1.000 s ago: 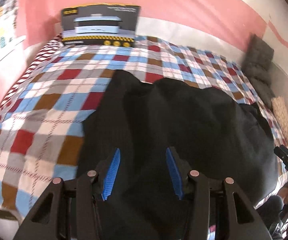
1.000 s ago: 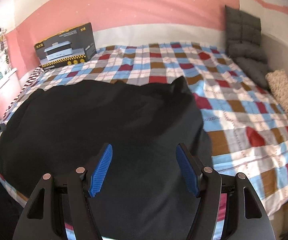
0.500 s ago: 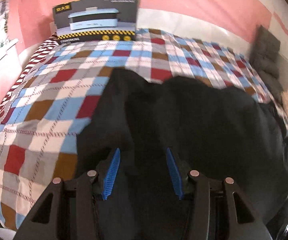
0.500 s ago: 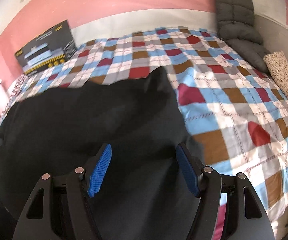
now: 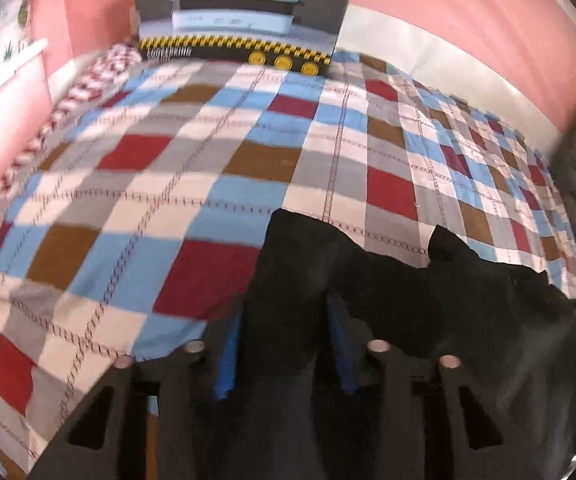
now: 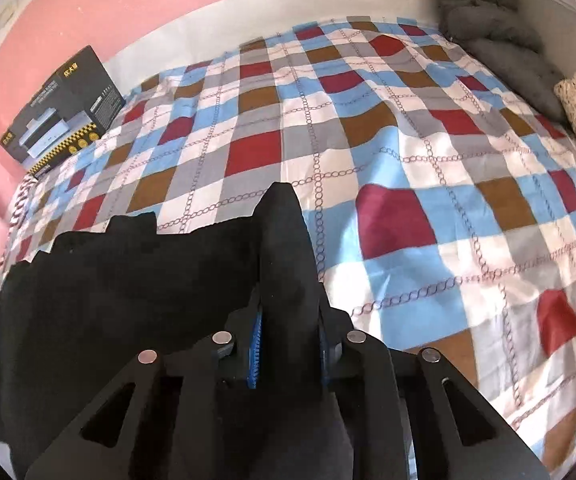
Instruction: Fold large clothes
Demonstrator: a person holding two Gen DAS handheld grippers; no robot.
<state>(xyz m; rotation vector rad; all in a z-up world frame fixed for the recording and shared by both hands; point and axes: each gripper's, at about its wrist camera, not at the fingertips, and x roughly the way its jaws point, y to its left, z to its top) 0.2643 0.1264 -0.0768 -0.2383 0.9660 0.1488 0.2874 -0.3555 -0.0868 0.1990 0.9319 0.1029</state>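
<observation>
Your right gripper is closing on a bunched ridge of the large black fabric garment; a second ago those blue pads stood wide over flat cloth, so the pinch looks all but made. Your left gripper is closing too, from half open, with a fold of the same garment between its pads and apparently pressed. Both hands have travelled forward, and the garment's far edge now reaches toward twelve o'clock over the checked red, blue and brown bedspread. With both corners caught, you look ready to carry the fold. The dark printed cardboard box sits at twelve o'clock, well clear.
</observation>
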